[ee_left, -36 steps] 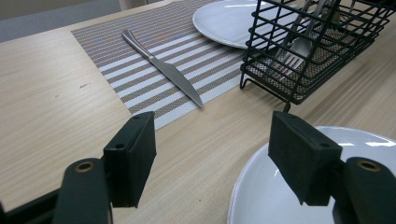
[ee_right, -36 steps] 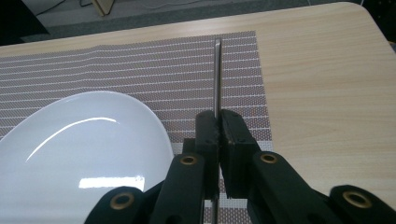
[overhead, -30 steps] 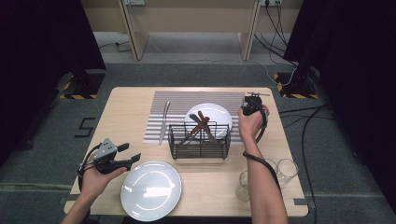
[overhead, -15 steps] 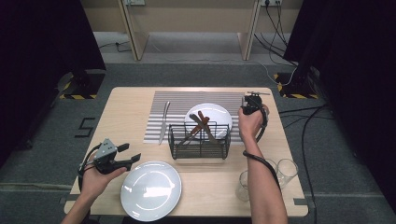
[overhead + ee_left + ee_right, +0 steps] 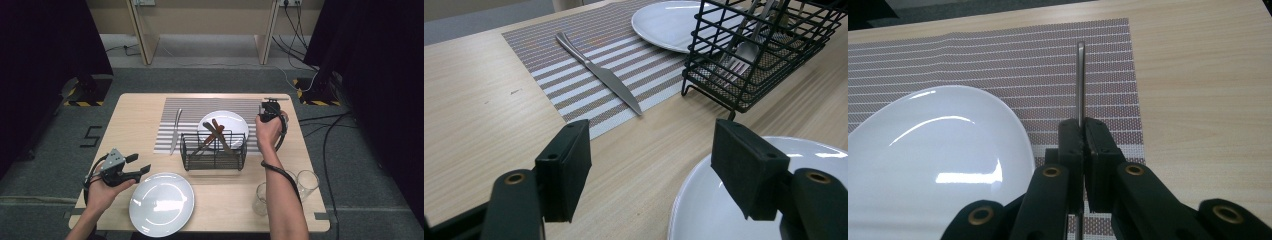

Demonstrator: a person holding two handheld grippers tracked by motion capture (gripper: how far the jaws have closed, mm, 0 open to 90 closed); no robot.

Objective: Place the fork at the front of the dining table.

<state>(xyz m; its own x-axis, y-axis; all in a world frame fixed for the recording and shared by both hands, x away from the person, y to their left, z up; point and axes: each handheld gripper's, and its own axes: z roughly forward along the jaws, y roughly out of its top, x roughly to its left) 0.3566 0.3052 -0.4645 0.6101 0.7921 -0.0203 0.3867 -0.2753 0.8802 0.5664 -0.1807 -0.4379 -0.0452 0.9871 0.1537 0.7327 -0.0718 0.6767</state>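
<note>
Utensil (image 5: 1080, 80), slim metal handle: clamped between the pads of my right tool (image 5: 1082, 145), its free end stretching out over the striped placemat (image 5: 998, 65), just beside the rim of the white plate (image 5: 923, 160) on that mat. Which kind of utensil it is I cannot tell.

Changes against the 2 earlier high views: none of note. Both hands sit where they were, and every item on the worktop (image 5: 135, 115) lies unchanged.

Right hand (image 5: 267, 131): raised over the placemat's right edge, fist wrapped round the tool's body, forearm running up from the near edge of the worktop, cable looping off the wrist.

Left hand (image 5: 102, 187): low at the near left corner, palm up beneath my left tool (image 5: 651, 165), whose jaws stand wide apart with nothing between them. It points across the worktop toward the knife (image 5: 599, 75) on the placemat and the black wire caddy (image 5: 759, 55) of cutlery.

Also present: 1 second white plate (image 5: 161, 204) near the left tool; 2 glasses (image 5: 285, 187) at the near right.
</note>
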